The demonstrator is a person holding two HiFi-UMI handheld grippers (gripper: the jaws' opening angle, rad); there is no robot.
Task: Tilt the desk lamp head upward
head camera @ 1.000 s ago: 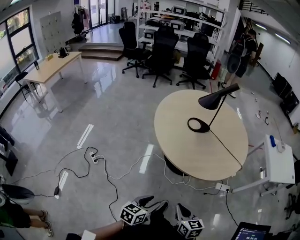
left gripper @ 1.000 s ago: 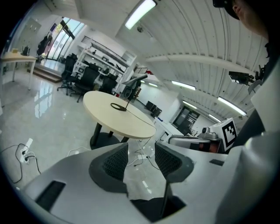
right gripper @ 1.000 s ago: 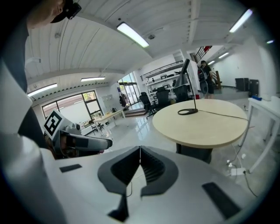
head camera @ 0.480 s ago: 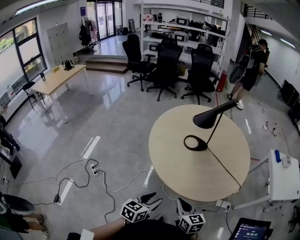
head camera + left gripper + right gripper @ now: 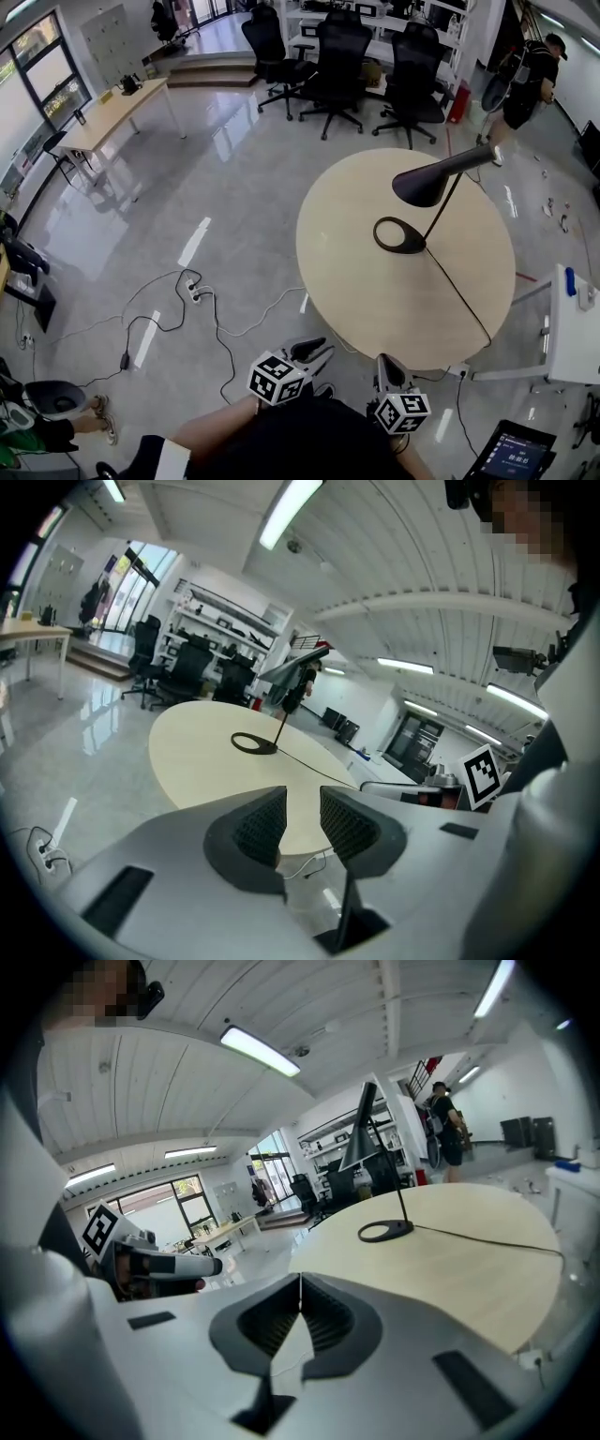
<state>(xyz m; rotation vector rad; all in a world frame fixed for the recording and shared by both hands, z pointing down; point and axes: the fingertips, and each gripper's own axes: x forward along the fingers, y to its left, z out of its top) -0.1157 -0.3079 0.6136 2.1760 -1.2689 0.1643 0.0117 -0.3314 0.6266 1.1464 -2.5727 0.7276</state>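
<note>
A black desk lamp stands on the round wooden table (image 5: 375, 291), its ring base (image 5: 400, 235) flat and its cone head (image 5: 427, 183) on a slanted stem, pointing down-left. Its cord runs to the table's near right edge. Both grippers hover over the floor just short of the near edge, far from the lamp. My left gripper (image 5: 323, 347) has just closed its jaws to a narrow slit with nothing between them; the lamp (image 5: 281, 705) shows far beyond them. My right gripper (image 5: 384, 361) is shut and empty, with the lamp base (image 5: 384, 1231) well ahead of its jaws (image 5: 300, 1283).
Black office chairs (image 5: 337, 56) stand behind the table. Cables and a power strip (image 5: 194, 295) lie on the floor to the left. A white side table (image 5: 574, 328) is at the right, a wooden desk (image 5: 112, 117) far left. A person (image 5: 530, 70) stands at the back right.
The table and lamp have drawn nearer in the head view. Both grippers have moved forward, up to the table's near edge.
</note>
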